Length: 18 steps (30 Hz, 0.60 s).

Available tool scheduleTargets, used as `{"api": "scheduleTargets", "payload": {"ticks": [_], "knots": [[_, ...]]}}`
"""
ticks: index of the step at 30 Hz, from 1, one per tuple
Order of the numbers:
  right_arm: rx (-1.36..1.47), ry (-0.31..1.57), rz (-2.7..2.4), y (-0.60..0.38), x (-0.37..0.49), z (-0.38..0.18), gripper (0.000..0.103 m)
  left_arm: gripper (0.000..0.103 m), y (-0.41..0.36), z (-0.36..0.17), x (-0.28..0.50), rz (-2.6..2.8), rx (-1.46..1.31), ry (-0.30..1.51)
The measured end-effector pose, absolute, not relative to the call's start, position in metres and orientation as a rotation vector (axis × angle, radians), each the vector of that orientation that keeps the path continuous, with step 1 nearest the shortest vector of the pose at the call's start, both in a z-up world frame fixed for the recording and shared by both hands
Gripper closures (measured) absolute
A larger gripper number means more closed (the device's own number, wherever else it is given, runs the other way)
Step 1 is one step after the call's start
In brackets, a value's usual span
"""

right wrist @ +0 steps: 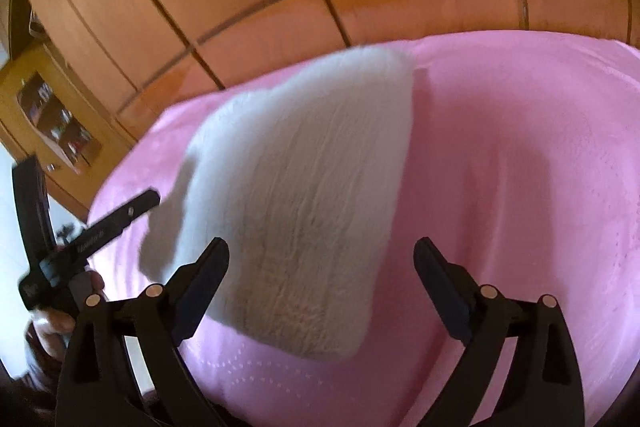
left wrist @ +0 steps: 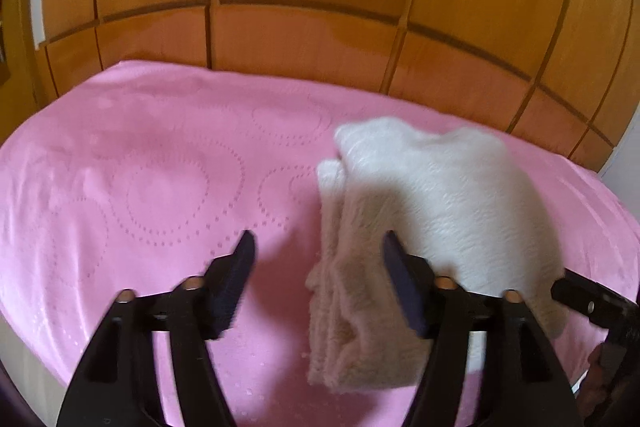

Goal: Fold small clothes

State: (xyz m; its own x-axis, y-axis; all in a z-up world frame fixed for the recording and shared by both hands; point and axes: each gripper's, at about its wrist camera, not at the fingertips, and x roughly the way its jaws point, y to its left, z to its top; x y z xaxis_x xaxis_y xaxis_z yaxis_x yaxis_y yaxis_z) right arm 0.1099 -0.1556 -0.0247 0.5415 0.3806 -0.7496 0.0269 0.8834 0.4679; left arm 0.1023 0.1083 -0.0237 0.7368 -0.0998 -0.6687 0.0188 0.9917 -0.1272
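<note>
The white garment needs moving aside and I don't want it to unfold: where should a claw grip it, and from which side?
Probably the stacked edge of the white garment, approached from the left claw's side. The layers end together there, so one pinch could hold them all.

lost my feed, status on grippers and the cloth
Left gripper open, right gripper open. White fluffy cloth folded, lying free on pink blanket. Nothing in the way.

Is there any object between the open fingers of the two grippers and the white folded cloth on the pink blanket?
Nothing visible is in the way. The white cloth lies alone on the pink blanket. The left gripper and the right gripper are both open right at its near edge, with only blanket around it.
</note>
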Motion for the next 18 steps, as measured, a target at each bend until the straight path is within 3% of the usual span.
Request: {"api": "scheduleTargets", "payload": {"ticks": [18], "knots": [[0.659, 1.048, 0.312, -0.194, 0.176, -0.048, 0.006, 0.03, 0.105, -0.033, 0.116, -0.105, -0.119, 0.786]]}}
